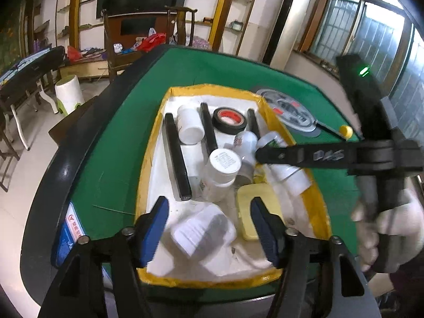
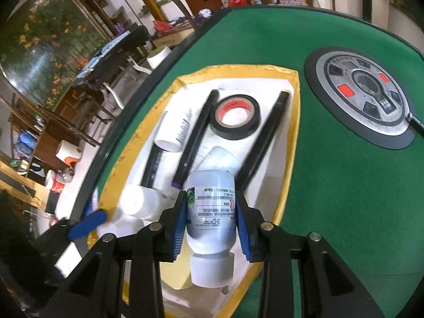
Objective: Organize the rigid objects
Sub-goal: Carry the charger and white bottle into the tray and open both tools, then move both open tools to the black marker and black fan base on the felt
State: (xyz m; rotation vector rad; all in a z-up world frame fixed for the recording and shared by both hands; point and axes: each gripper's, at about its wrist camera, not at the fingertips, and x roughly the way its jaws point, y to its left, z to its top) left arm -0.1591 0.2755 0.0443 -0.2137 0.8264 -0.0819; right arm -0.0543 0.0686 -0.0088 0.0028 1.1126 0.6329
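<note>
A yellow-rimmed white tray [image 1: 152, 159] lies on the green table. It holds a black tape roll [image 1: 229, 120] [image 2: 235, 116], three black sticks [image 1: 176, 156], white bottles [image 1: 189, 127] [image 1: 221, 169] and a pale yellow block [image 1: 254, 206]. My left gripper [image 1: 209, 204] is open over the tray's near end. A blurred white labelled container [image 1: 201, 228] lies between its blue pads without touching them. My right gripper [image 2: 211, 196] is shut on a white labelled bottle [image 2: 212, 212], with the cap toward the camera, above the tray's near right part. In the left wrist view it reaches in from the right, held by a gloved hand [image 1: 387, 225].
A round grey control panel [image 1: 291, 114] [image 2: 368, 100] is set into the green felt to the right of the tray, with a small yellow ball [image 1: 346, 131] beside it. The table's dark raised edge [image 1: 66, 169] runs along the left. Chairs, a stool and shelves stand beyond.
</note>
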